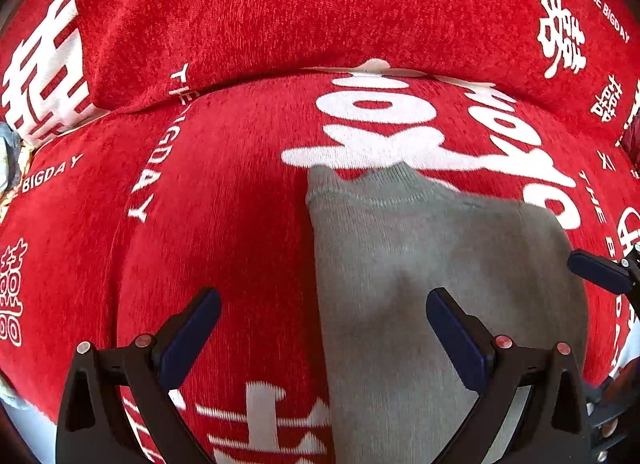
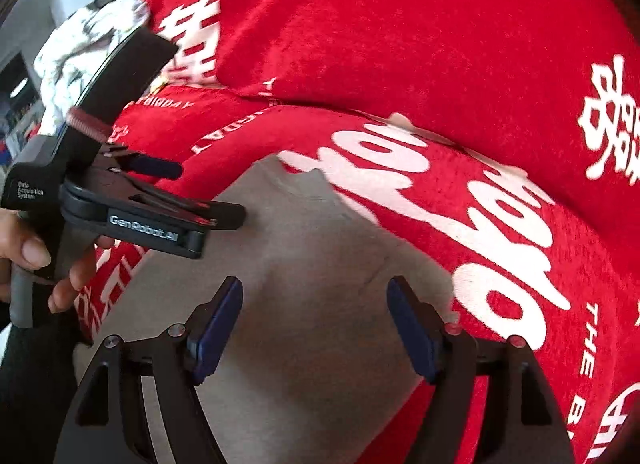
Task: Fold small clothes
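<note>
A small grey knit garment [image 1: 432, 264] lies flat on a red sofa seat cover [image 1: 224, 192], its ribbed hem toward the sofa back. My left gripper [image 1: 324, 304] is open and empty just above the garment's left edge. The garment also shows in the right wrist view [image 2: 312, 264]. My right gripper [image 2: 316, 296] is open and empty over the garment's middle. The left gripper [image 2: 208, 192] shows there too, at the garment's left side, held by a hand. One fingertip [image 1: 600, 274] of the right gripper shows at the right edge of the left wrist view.
A red back cushion [image 1: 320, 8] with white lettering rises behind the seat. A white patterned cloth [image 2: 80, 48] lies at the sofa's far left end. The seat's front edge is near the bottom left [image 1: 24, 404].
</note>
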`<move>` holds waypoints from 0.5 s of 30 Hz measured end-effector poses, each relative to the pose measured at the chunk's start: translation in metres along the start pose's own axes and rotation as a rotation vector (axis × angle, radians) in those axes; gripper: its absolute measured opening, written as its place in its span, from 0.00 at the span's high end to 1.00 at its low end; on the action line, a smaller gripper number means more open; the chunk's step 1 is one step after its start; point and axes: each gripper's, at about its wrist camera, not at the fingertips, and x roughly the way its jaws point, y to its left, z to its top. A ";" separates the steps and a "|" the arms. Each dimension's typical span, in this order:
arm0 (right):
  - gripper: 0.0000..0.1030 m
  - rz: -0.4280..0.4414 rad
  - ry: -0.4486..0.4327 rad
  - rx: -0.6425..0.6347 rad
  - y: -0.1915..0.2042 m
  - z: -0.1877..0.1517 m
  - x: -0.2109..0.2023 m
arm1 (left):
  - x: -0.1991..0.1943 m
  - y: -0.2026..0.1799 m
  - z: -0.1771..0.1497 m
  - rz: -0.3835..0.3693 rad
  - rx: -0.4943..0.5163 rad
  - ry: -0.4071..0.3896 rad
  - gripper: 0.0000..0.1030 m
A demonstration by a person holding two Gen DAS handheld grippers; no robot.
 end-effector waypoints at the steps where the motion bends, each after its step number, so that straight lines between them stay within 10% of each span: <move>1: 0.25 -0.006 0.005 -0.014 0.005 -0.001 0.000 | -0.002 0.000 -0.004 -0.004 -0.003 0.001 0.00; 15: 0.25 -0.020 0.066 -0.122 0.019 -0.064 -0.016 | -0.016 0.015 -0.052 -0.085 0.001 -0.004 0.00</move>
